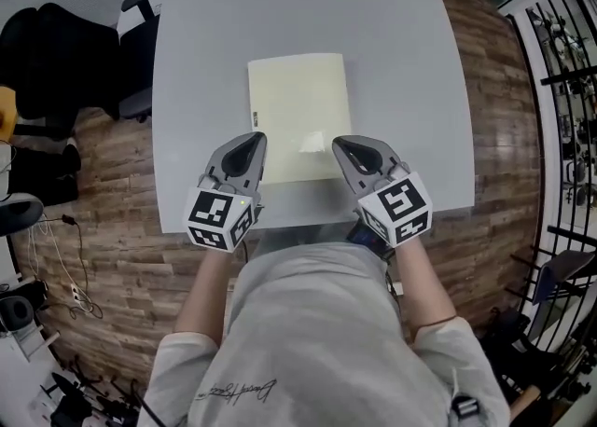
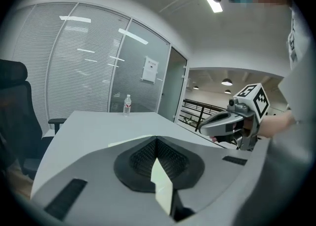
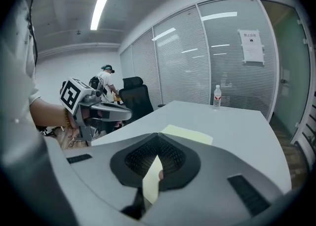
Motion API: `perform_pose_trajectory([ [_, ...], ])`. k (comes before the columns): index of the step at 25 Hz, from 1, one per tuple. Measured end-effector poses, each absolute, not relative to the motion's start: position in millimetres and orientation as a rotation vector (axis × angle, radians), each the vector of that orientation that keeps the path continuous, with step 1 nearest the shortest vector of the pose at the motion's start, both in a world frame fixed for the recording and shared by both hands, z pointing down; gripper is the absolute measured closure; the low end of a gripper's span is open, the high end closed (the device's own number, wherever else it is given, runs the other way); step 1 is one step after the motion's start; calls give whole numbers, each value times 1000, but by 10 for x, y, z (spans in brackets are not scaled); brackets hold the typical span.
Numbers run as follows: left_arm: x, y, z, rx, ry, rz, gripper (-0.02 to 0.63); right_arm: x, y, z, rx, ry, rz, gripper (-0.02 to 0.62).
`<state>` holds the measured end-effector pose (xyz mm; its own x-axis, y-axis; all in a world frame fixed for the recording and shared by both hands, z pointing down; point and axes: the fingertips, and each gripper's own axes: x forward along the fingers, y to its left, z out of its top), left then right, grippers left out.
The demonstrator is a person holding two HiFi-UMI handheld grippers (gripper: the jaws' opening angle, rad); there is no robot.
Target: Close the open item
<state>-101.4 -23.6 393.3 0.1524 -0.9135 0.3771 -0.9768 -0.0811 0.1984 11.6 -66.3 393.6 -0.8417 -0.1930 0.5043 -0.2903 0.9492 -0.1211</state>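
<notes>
Fingers point(image 2: 136, 161) of the left gripper point(image 1: 250, 145) are drawn together to a thin slit, positioned over the near left corner of the folder point(image 1: 298, 103). The pale yellow folder lies flat on the table point(image 1: 201, 71). Fingers point(image 3: 173, 158) of the right gripper point(image 1: 347, 147) are likewise drawn together, over the folder's near right corner.

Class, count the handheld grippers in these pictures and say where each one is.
2. The left gripper is at the near left corner of the pale yellow folder, the right gripper at its near right corner, each shut on its edge. None seems hidden.
</notes>
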Motion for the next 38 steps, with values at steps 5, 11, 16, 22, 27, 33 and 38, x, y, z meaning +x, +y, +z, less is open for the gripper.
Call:
perform_pose_trajectory([
  [5,-843,-162,3817,2108,-1785,253,597,100,-578,3814,341,-2652,299,580],
  [11,-675,-56,3774,2135,-1771,280,597,144,-482,3841,343,-2654,348,580],
  [16,-656,-84,3779,2109,-1777,231,597,109,-467,3818,356,-2674,367,580],
  [22,-669,-137,3743,2122,-1788,239,597,40,-468,3773,327,-2688,354,580],
  [27,-673,-154,3732,2125,-1791,233,597,35,-480,3803,311,-2684,343,580],
  [33,-695,-167,3710,2127,-1796,227,597,23,-494,3797,316,-2686,343,580],
  [38,-697,-149,3709,2125,-1796,224,597,29,-479,3787,318,-2690,343,580],
])
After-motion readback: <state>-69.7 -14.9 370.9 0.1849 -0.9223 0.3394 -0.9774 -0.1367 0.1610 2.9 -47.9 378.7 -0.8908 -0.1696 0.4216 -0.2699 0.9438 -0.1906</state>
